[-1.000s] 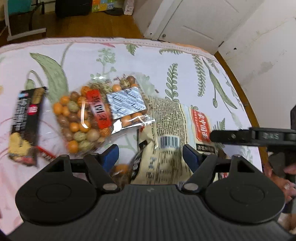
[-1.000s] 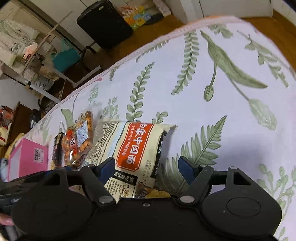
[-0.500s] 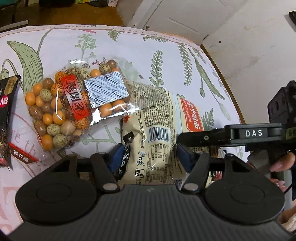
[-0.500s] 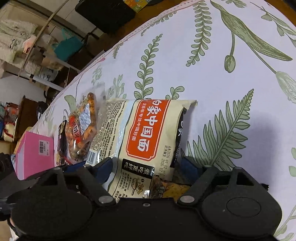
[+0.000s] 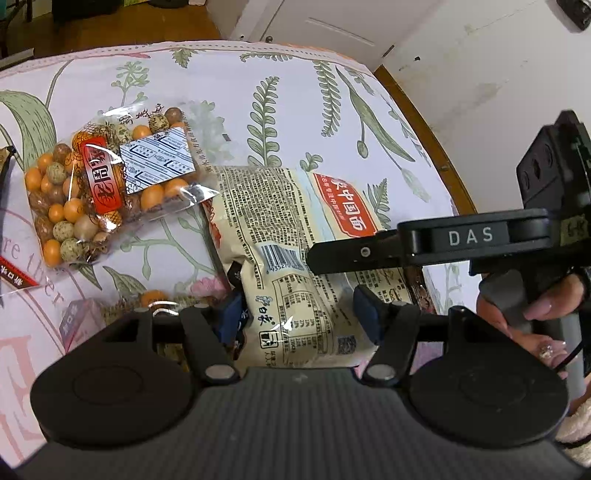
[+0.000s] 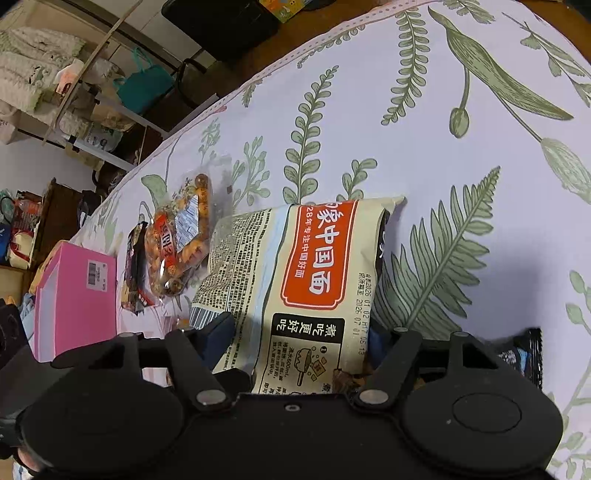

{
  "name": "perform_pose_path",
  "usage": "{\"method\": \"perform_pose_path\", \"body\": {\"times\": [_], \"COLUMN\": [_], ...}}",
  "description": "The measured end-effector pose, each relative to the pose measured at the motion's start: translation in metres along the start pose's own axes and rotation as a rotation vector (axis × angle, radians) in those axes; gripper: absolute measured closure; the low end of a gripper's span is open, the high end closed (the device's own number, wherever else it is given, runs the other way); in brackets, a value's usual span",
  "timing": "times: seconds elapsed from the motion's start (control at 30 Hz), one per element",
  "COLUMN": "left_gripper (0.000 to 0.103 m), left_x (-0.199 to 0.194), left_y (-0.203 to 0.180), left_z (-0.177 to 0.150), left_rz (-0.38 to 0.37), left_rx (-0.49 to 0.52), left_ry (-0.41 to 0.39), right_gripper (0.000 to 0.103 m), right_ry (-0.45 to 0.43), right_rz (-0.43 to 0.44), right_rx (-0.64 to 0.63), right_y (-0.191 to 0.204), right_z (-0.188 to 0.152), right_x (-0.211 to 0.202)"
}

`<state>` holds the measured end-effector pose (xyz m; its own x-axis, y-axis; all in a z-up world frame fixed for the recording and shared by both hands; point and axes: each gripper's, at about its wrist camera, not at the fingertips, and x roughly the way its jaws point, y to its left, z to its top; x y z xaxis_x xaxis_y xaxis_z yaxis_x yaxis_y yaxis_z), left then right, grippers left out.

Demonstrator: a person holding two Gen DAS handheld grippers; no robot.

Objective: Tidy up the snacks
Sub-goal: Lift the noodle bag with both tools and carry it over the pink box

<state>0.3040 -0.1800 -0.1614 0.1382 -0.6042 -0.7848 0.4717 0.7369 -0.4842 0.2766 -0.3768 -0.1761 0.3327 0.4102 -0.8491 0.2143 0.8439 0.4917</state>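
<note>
White door (image 5: 317, 26), wood floor (image 5: 110, 26), cluttered shelves (image 6: 74, 107).

Black left gripper (image 5: 297, 314) with blue pads, right gripper (image 6: 299, 341) marked DAS, pink-nailed hand (image 5: 532, 306)

I am seeing warm, even indoor light glaring off the clear plastic nut bag (image 5: 107, 192), with fisheye edges bending.

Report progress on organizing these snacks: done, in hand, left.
Done: nothing looks sorted yet. In hand: the noodle packet lies between the open fingers of both the left gripper and the right gripper; neither has closed. Left: the bag of coated nuts, the dark packet and the pink box lie loose on the tablecloth.
</note>
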Motion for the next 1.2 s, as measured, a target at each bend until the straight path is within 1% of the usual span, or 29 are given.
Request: {"method": "perform_pose_path", "body": {"times": [0.17,0.4,0.63,0.73,0.87,1.0,1.2], "left_gripper": [0.041,0.041,0.041,0.041,0.041,0.041,0.041], "left_x": [-0.01,-0.029,-0.059,-0.07,-0.08,-0.093,-0.121], "left_y": [-0.009,-0.017,-0.02,-0.021,-0.02,-0.02,-0.019], "left_z": [-0.01,-0.024,-0.046,-0.053,-0.066,-0.087,-0.117], "left_rz": [0.004,-0.006,0.036,0.055,0.065,0.076,0.087], "left_rx": [0.019,0.021,0.023,0.026,0.001,-0.004,-0.012], "left_ry": [0.006,0.029,-0.007,-0.005,0.017,0.022,0.043], "right_gripper": [0.028,0.028,0.028,0.028,0.027,0.027,0.028], "right_ry": [0.004,0.025,0.041,0.043,0.051,0.071,0.09], "right_rz": [0.005,0.013,0.041,0.051,0.046,0.041,0.008], "right_rx": [0.006,-0.021,-0.095,-0.12,-0.177,-0.22,-0.332], "right_y": [-0.001,0.011,0.035,0.043,0.057,0.072,0.112], "right_z": [-0.01,-0.027,-0.041,-0.05,-0.068,-0.087,-0.124], "right_x": [-0.008,-0.019,-0.024,-0.026,-0.025,-0.025,-0.032]}}
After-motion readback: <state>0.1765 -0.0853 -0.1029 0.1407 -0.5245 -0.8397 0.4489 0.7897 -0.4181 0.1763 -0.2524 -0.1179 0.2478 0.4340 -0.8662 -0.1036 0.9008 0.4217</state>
